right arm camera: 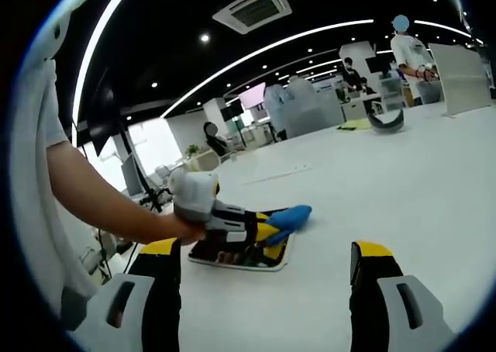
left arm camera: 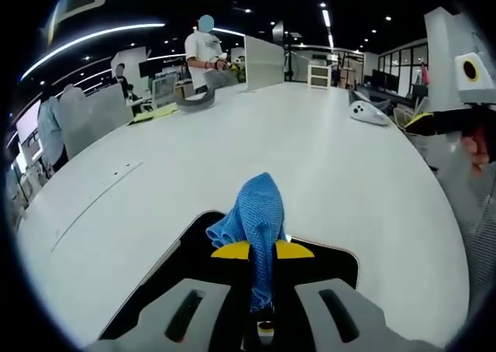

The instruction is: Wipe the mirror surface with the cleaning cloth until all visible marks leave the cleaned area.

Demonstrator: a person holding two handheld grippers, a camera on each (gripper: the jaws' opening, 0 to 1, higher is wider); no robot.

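1 blue cloth (left arm camera: 258, 212) pinched in left gripper (left arm camera: 263, 250) | over 1 mirror (left arm camera: 329, 257) | right gripper (right arm camera: 263, 267) spread apart, holds nothing

On the white table (right arm camera: 403, 205), the left gripper (right arm camera: 267, 232) presses a blue cleaning cloth (right arm camera: 291, 216) onto the mirror (right arm camera: 240, 257). The right gripper (right arm camera: 263, 278) hangs near the mirror, jaws spread wide, holding nothing.
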